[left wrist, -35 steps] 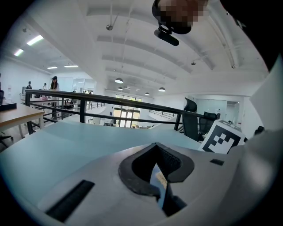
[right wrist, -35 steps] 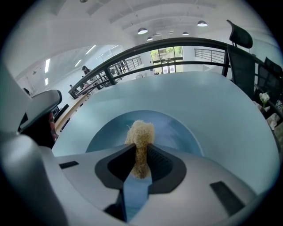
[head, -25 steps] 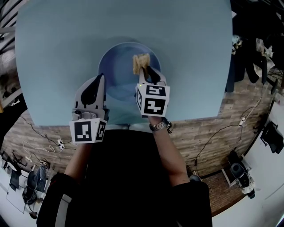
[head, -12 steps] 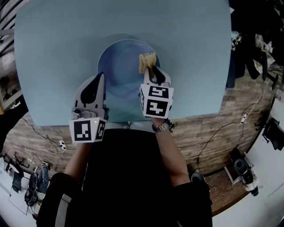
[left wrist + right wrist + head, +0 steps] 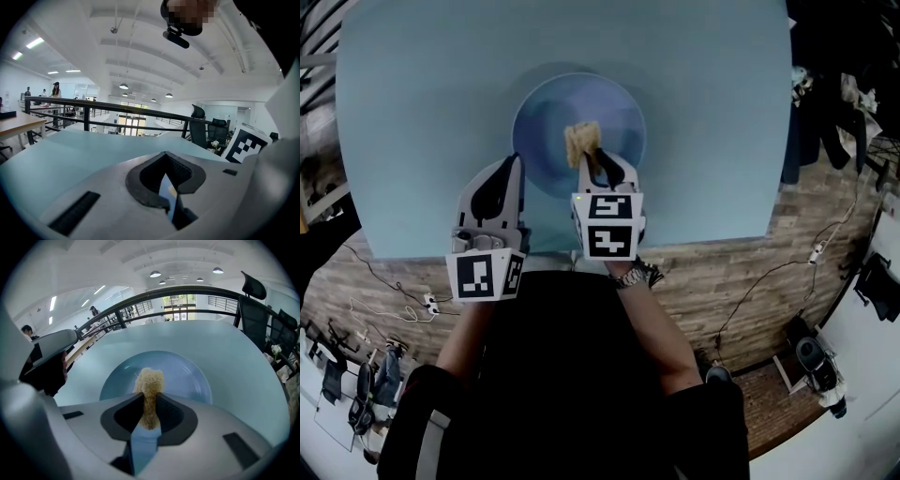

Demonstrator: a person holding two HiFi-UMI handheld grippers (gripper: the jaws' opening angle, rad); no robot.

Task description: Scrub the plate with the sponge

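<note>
A round blue plate [image 5: 546,120] lies on the light blue table [image 5: 412,112], near the front edge. A tan sponge [image 5: 582,141] rests over the plate's middle, with my right gripper [image 5: 590,156] shut on it. The right gripper view shows the sponge [image 5: 149,378] sticking out from between the jaws of the right gripper [image 5: 149,401], over the plate [image 5: 190,376]. My left gripper [image 5: 514,164] sits at the plate's near-left rim, its jaws closed to a point with nothing seen between them. In the left gripper view the left gripper [image 5: 169,185] shows only a thin slit between the jaws.
The table's front edge [image 5: 694,244] runs just behind both grippers, with wooden floor and cables [image 5: 403,305] below it. A black railing [image 5: 187,289] and office chairs [image 5: 255,303] stand beyond the far side. People stand far off in the room.
My right gripper has carried the sponge leftward, from the plate's right side to its middle. The left gripper has stayed in place.
</note>
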